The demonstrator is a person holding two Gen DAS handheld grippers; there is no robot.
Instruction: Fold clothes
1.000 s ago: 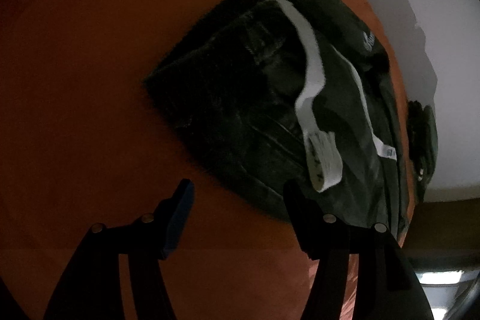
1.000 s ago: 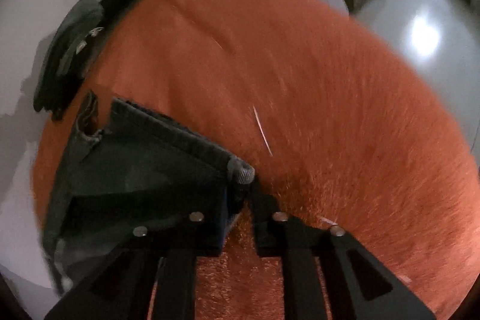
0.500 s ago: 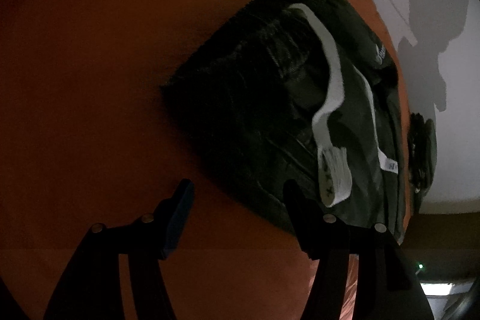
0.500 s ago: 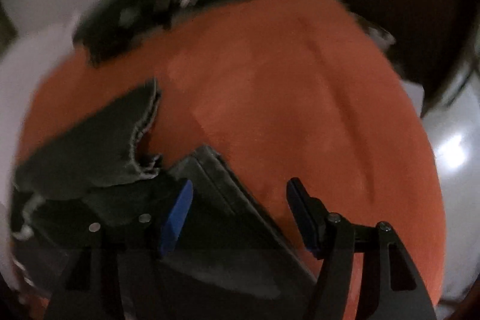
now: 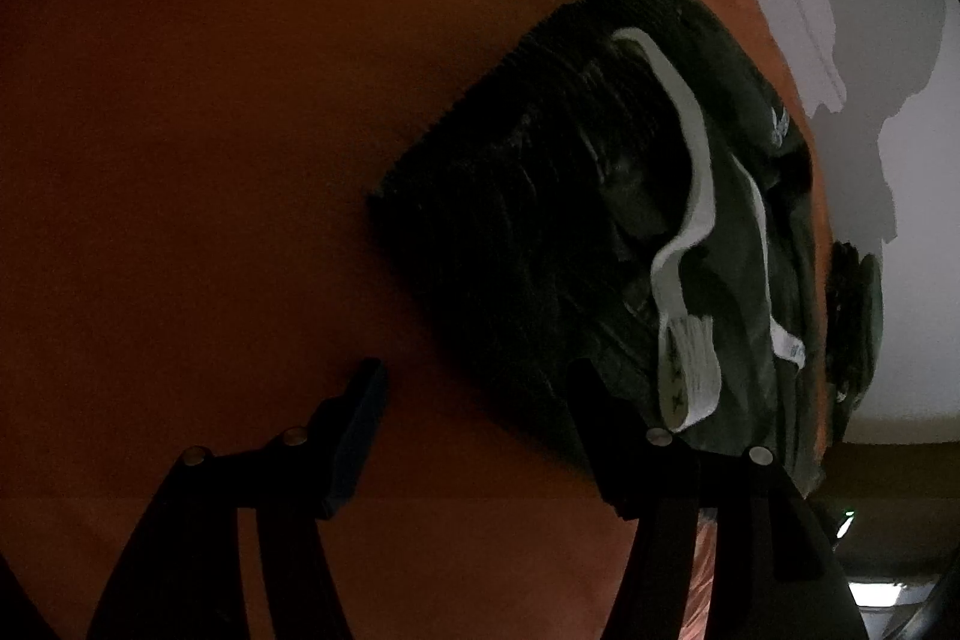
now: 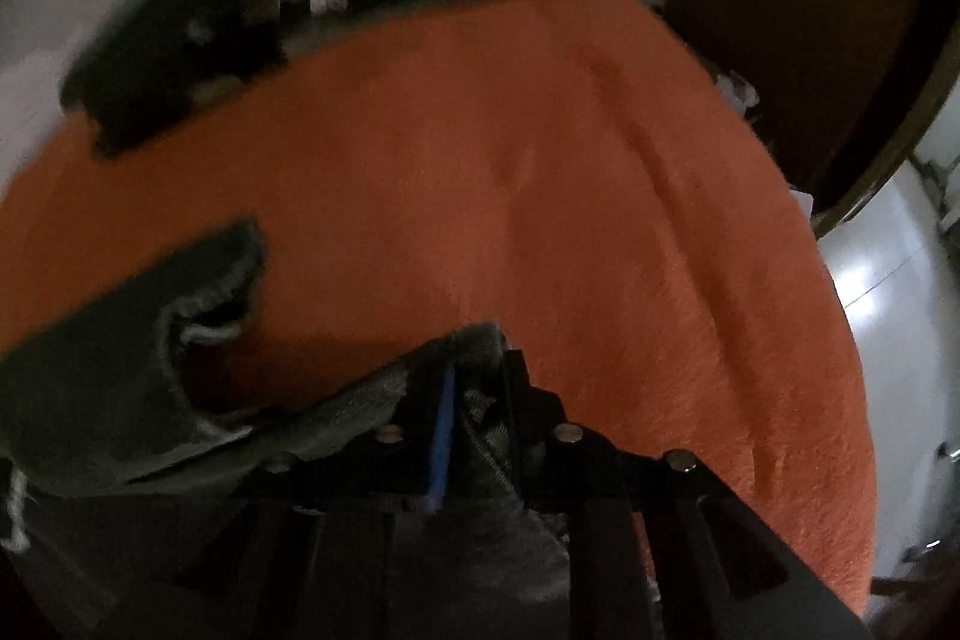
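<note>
A dark folded garment (image 5: 540,220) with a white waistband strip and label (image 5: 696,196) lies on the orange blanket (image 5: 210,130). My left gripper (image 5: 474,370) hangs open just above the garment's near corner, with nothing pinched between its fingers. In the right wrist view, grey-green jeans (image 6: 120,340) with a frayed hem lie at the lower left of the blanket (image 6: 540,190). My right gripper (image 6: 480,358) is closing, and a folded denim edge (image 6: 474,340) sits pressed between its pads. The rest of the jeans is hidden under that gripper.
A heap of dark clothes (image 6: 198,34) lies at the blanket's far edge against a white wall; it also shows as a dark pile (image 5: 852,316) at the right. A dark wooden door (image 6: 780,10) and glossy floor (image 6: 870,280) lie beyond the blanket's right side.
The right gripper let go of the denim corner, swung and rolled over the jeans with its jaws wide, then came together on a denim edge. The left gripper stayed open and hardly moved.
</note>
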